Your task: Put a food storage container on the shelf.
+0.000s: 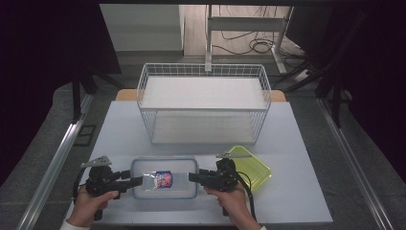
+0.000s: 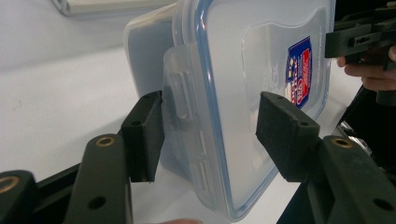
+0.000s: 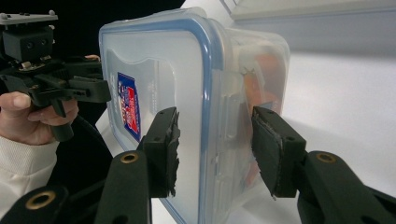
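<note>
Box (image 1: 164, 178) on table (image 1: 297, 143): left gripper (image 1: 135, 181) and right gripper (image 1: 195, 177) jaws straddle its end latches, apart, unclamped. Uneven squeeze may skew it.

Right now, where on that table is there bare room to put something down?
Free patches: the tabletop left of the wire basket, and the strip right of the basket and green lid. The near middle is crowded, with the clear lidded box between both tongs.
</note>
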Demonstrator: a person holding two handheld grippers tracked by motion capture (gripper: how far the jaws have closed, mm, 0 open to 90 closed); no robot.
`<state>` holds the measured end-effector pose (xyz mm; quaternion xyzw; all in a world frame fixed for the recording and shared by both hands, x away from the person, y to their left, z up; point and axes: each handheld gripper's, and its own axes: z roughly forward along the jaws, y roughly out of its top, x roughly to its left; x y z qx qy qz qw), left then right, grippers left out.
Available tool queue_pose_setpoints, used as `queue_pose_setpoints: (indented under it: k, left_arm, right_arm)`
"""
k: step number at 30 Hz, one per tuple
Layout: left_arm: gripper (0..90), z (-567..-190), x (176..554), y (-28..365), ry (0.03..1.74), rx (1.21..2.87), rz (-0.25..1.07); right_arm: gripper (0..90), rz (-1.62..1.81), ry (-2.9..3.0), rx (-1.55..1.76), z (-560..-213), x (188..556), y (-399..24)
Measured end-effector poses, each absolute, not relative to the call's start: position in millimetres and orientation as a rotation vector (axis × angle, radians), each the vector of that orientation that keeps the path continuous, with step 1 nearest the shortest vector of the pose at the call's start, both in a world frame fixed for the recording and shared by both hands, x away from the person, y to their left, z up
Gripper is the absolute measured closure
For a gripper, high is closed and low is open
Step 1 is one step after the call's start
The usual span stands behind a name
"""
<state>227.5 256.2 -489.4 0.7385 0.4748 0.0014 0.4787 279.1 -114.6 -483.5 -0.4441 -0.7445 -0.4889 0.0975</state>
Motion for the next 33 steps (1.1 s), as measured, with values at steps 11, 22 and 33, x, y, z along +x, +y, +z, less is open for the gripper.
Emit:
queue_pose_setpoints:
  k: [11, 22, 33]
  left_arm:
    - [43.6, -471, 234, 246, 1.117, 1.803, 0.025]
    - [43.7, -443, 252, 232, 1.075, 1.799, 0.051]
    - [43.6, -408, 276, 217, 1.023, 1.789, 0.090]
  right_arm:
    - [52.5, -1.488, -2.223, -1.300, -467, 282, -126]
    - [52.5, -1.537, -2.292, -1.285, -431, 292, -139]
    - [52.5, -1.599, -2.342, -1.270, -390, 309, -154]
